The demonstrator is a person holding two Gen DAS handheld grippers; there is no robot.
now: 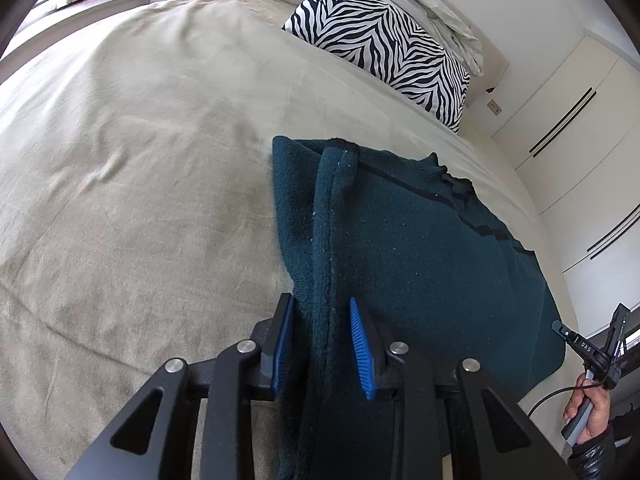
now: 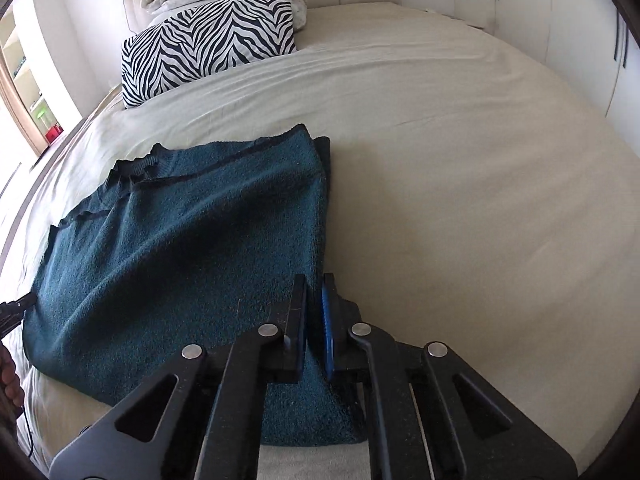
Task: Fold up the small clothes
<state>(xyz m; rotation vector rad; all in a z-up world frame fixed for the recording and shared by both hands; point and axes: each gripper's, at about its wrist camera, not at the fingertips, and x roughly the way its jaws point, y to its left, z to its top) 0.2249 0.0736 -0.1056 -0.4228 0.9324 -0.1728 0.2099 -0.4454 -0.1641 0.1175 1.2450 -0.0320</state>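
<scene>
A dark teal knitted sweater (image 1: 420,240) lies flat on the beige bed (image 1: 140,160), with a sleeve folded back over its body. My left gripper (image 1: 322,312) is open, its blue pads (image 1: 360,344) standing on either side of the folded sleeve edge at the sweater's near left side. In the right wrist view the sweater (image 2: 180,240) fills the left half. My right gripper (image 2: 314,300) is shut on the sweater's near right edge, its jaws almost together with cloth between them.
A zebra-striped pillow (image 1: 380,44) and crumpled white bedding (image 1: 432,4) lie at the head of the bed. White wardrobes (image 1: 580,140) stand beside the bed. The other gripper and the hand holding it (image 1: 592,392) show at the right edge.
</scene>
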